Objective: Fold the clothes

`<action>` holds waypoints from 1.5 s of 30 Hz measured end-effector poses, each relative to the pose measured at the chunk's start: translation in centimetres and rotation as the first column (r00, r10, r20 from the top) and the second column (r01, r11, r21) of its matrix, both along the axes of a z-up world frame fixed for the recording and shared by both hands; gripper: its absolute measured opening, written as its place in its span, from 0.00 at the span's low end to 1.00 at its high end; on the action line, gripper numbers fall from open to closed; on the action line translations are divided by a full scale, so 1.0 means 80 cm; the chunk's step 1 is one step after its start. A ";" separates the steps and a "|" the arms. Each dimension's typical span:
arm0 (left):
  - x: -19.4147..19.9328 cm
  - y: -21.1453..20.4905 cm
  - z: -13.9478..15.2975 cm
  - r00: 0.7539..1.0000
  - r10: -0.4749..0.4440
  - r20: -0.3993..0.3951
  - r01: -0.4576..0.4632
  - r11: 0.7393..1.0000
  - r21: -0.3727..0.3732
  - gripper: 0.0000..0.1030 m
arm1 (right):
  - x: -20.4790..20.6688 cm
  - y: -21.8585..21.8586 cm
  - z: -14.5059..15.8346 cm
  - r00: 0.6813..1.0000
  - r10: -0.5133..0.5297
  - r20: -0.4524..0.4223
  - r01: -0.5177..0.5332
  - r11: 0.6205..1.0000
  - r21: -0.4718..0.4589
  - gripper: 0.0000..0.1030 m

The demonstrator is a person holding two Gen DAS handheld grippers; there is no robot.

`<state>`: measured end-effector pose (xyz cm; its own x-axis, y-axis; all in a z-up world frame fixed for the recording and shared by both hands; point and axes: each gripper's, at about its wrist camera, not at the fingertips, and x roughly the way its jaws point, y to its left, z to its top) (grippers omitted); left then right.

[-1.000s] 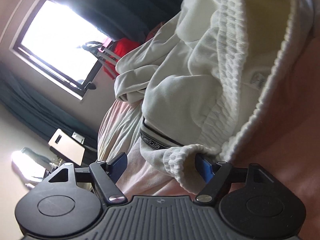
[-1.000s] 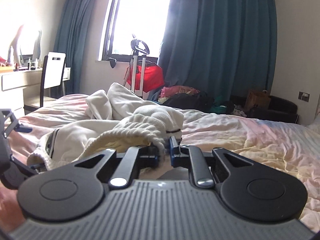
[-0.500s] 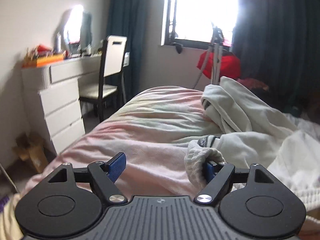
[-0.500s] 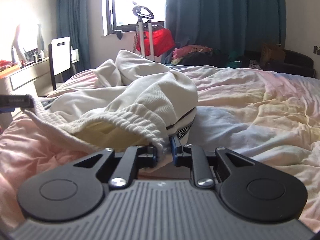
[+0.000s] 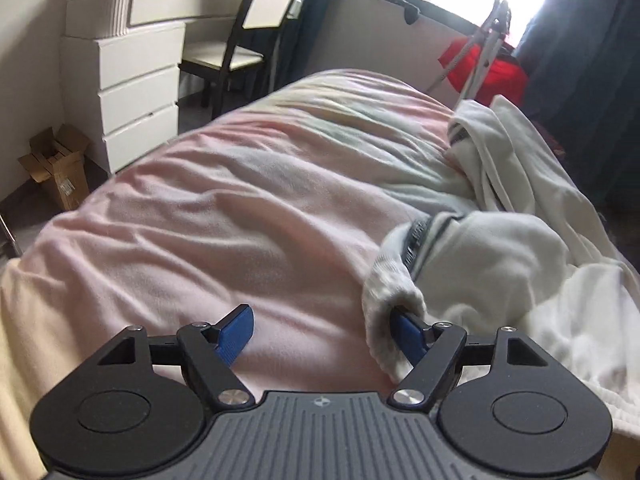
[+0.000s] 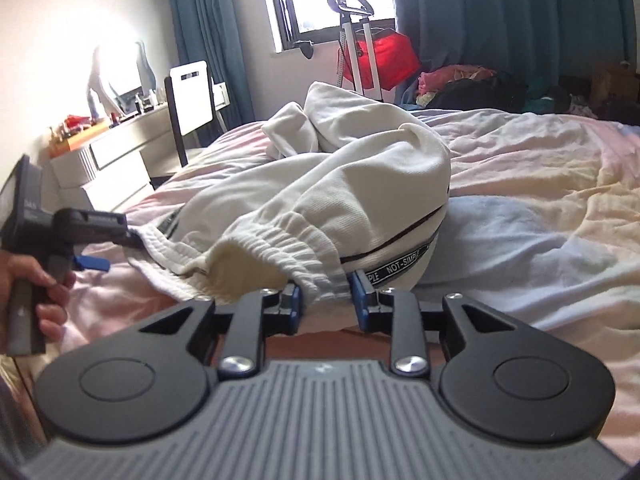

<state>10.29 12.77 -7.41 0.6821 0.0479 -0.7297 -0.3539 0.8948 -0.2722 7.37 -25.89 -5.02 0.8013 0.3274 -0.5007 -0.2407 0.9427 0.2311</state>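
Fingers of the left gripper (image 5: 320, 330) are standing wide apart, with nothing pinched between them; the white ribbed waistband (image 5: 382, 312) of the cream sweatpants (image 5: 500, 264) is draping over the right-hand blue pad only, while the other pad is hanging bare over the pink bedspread (image 5: 224, 216). Over on the right gripper (image 6: 326, 300), the blue pads are sitting a little apart with the gathered elastic edge of the waistband (image 6: 288, 240) lying between them; whether they are actually pressing on it cannot be told from this view. The sweatpants (image 6: 360, 184) are lying in a loose heap on the bed, the waistband stretching across from one gripper to the other, and a black tape printed NOT-SIMPLE (image 6: 400, 266) is running along the fabric just beyond the right gripper's fingers. In the right wrist view, the person's left hand (image 6: 44, 296) is wrapping around the handle of the left gripper (image 6: 94, 260) at the left edge. Beyond the bed, a white chest of drawers (image 5: 128, 92), a chair (image 5: 248, 32), a red bag (image 6: 382, 60) under the window and teal curtains (image 6: 500, 16) are showing.
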 end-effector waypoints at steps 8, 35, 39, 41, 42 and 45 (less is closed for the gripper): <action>-0.021 -0.042 0.012 0.984 -0.174 0.036 0.174 0.985 0.021 0.80 | -0.013 -0.042 0.009 0.999 -0.015 -0.038 0.023 0.975 0.223 0.30; 0.046 0.001 -0.013 0.966 0.042 0.257 0.015 0.976 -0.217 0.20 | 0.074 -0.056 -0.099 0.956 0.009 -0.292 0.179 0.773 0.609 0.70; 0.062 0.007 -0.037 0.981 0.043 0.190 0.012 0.959 -0.282 0.29 | 0.083 -0.046 -0.109 0.949 0.009 -0.315 0.179 0.807 0.562 0.55; 0.066 0.003 -0.040 0.982 0.027 0.188 0.023 0.965 -0.261 0.35 | 0.082 -0.042 -0.105 0.954 0.002 -0.299 0.171 0.817 0.551 0.41; 0.069 0.001 -0.041 0.982 0.019 0.187 0.029 0.968 -0.250 0.42 | 0.081 -0.041 -0.104 0.957 0.006 -0.290 0.163 0.815 0.556 0.37; 0.072 -0.013 -0.032 0.981 -0.032 0.192 0.062 0.986 -0.154 0.29 | 0.074 -0.043 -0.098 0.963 0.005 -0.268 0.155 0.806 0.571 0.33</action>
